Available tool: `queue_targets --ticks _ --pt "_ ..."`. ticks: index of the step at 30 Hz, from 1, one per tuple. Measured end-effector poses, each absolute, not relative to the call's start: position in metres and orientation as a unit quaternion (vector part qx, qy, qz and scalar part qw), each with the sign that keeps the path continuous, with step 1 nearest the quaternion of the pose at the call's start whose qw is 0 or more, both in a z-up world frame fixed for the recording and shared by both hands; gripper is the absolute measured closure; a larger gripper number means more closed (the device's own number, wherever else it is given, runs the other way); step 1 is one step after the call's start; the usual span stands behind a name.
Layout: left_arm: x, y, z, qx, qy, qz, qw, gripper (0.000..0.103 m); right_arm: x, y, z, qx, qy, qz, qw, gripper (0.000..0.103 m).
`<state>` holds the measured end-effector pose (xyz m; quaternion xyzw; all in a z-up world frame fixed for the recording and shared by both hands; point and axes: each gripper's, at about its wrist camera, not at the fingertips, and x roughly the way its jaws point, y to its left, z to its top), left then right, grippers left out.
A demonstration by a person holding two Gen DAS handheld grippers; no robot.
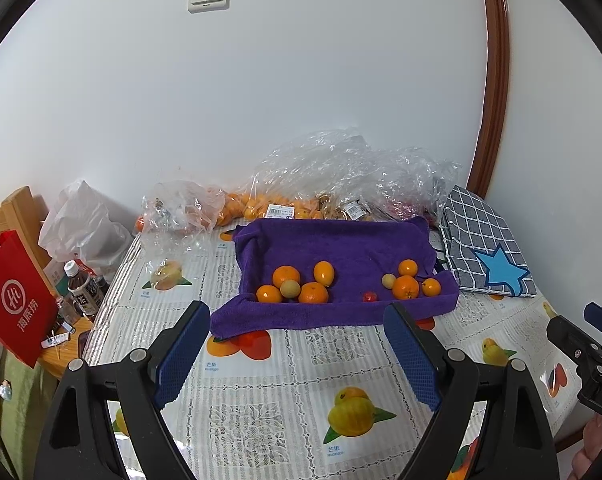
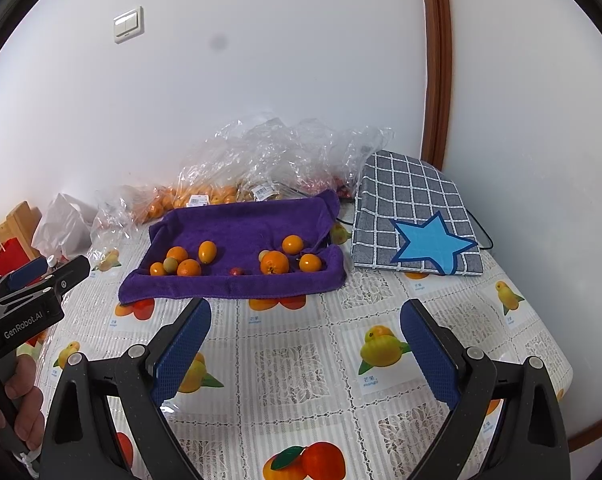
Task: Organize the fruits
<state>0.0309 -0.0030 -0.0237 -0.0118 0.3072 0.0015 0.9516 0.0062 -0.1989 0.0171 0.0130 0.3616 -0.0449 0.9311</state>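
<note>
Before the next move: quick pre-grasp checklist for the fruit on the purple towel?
1. Left gripper open, nothing between the pads: ok.
2. Right gripper open and empty: ok.
3. Fruit exposed on the purple towel, two clusters: ok.
4. Small red fruit sits apart from both clusters, free to grasp: ok.
5. Sorting destination for the fruit: cannot tell.
6. Plastic bags behind the towel, off the approach path: ok.

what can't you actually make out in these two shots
- Fruit in the clear plastic bags: both views, crinkled glare hides kind and count.
- Price labels: print too small.
- Pale round fruit on the purple towel: right wrist view, mostly behind an orange.
- Red bag: left wrist view, cut by the frame's edge.
</note>
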Motion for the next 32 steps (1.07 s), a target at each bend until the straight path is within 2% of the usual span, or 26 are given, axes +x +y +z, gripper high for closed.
queue_targets --ticks 32 --pt "0.0307 -0.0087 -0.0201 -0.015 0.303 -0.004 0.953 0.015 0.0033 -0.1977 0.0218 0.014 0.357 -0.044 0.933 0.008"
